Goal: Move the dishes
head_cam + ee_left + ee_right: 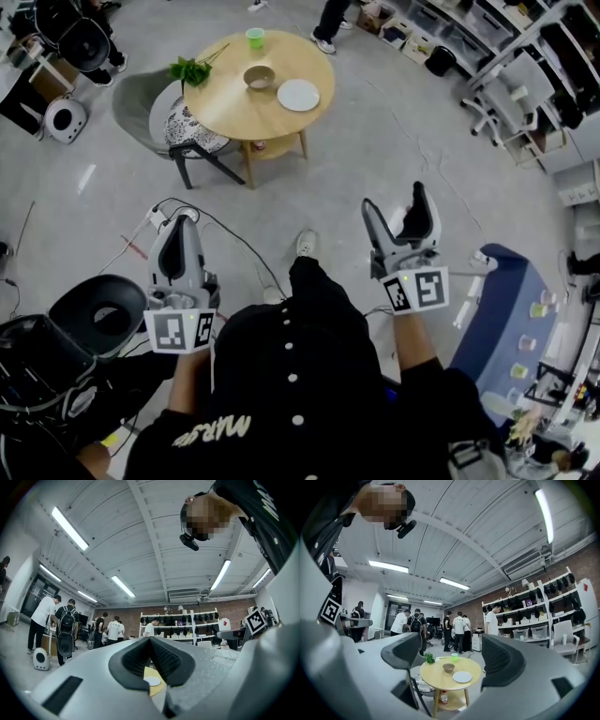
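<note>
The left gripper [176, 246] has its jaws pressed together on nothing and the right gripper [398, 220] stands wide and empty, both well short of the round yellow wooden table [230, 105], where the flat white plate [298, 95] lies by the right edge, the small brown bowl [259, 77] near the middle. The plate may skid off that edge under a shallow pinch, and black cables [246, 248] looping over the floor between could trip the person. A grey chair with a patterned cushion [173, 122] crowds the table's left edge.
</note>
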Demonstrator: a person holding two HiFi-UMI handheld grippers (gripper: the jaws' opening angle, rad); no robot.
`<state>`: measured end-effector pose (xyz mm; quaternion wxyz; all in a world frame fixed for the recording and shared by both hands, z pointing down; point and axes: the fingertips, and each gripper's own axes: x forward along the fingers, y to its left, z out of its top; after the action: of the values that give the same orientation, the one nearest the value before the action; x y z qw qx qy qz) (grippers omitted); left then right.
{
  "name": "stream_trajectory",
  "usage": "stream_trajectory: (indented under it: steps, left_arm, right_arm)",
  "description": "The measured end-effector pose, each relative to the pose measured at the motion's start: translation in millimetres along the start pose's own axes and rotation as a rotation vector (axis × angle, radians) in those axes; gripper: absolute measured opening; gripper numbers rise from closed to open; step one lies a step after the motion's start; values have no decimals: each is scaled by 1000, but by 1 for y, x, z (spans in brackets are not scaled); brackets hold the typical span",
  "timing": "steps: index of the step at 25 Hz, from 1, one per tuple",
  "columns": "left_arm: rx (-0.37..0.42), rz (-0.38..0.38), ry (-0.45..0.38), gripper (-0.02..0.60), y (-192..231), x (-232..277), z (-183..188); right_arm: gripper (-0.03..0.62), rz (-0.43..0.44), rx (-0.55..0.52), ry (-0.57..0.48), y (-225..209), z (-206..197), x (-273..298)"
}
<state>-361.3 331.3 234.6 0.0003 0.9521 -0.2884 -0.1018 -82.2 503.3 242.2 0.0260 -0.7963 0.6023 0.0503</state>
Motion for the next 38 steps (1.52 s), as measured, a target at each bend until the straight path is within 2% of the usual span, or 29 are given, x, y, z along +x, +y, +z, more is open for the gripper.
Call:
stream_trajectory:
  steps: [11, 22, 30, 38]
  left_arm:
    - [20, 23, -3, 3, 6, 115, -12]
    - [39, 80, 28, 3, -9, 231, -27]
    - [49, 122, 59, 3, -14, 274, -40]
    - [41, 154, 82, 3, 18, 304, -53]
  right_arm:
    - [413, 40, 5, -1, -67, -7, 100]
    - [411, 91, 17, 21, -158, -19, 195]
    - [411, 133, 46, 51, -189, -37, 240]
    - [411, 148, 54, 73, -194, -50, 293]
